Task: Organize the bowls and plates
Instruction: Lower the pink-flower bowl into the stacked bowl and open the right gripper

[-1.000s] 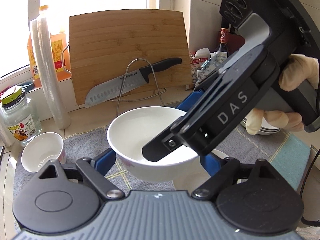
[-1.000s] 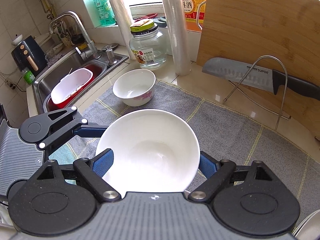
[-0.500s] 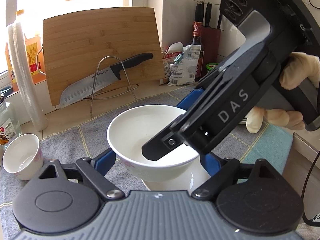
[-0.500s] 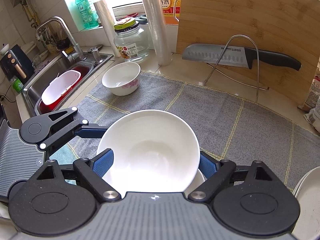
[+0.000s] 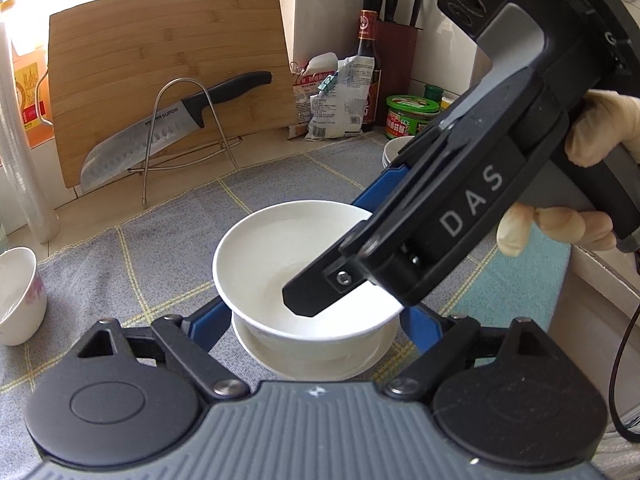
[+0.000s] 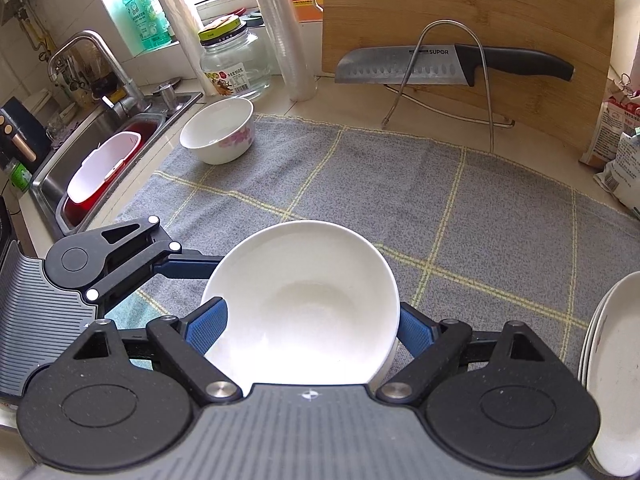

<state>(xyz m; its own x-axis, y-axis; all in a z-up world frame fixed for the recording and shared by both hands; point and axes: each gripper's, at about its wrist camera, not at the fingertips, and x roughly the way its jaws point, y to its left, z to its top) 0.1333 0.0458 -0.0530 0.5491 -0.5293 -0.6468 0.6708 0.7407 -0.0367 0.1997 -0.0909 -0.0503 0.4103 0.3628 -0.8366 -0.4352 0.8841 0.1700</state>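
A plain white bowl (image 5: pixel 280 256) is gripped from two sides at once. My left gripper (image 5: pixel 316 316) is shut on it, with blue pads against its left and right walls. My right gripper (image 6: pixel 308 320) is shut on the same bowl (image 6: pixel 304 304) and reaches down across it in the left wrist view. One left finger (image 6: pixel 188 268) presses on the rim in the right wrist view. Directly under the held bowl lies a second white bowl (image 5: pixel 304 360). Whether the two touch I cannot tell.
A grey checked cloth (image 6: pixel 400 200) covers the counter. A small flowered bowl (image 6: pixel 218 130) stands at its far left. White plates (image 6: pixel 616 368) are stacked at the right edge. Behind stand a knife (image 6: pixel 440 66) on a wire rack, a cutting board (image 6: pixel 460 4), a glass jar (image 6: pixel 236 64) and the sink (image 6: pixel 100 152).
Both grippers carried the white bowl rightward over the cloth and lower, away from the flowered bowl. The second white bowl came into view beneath it.
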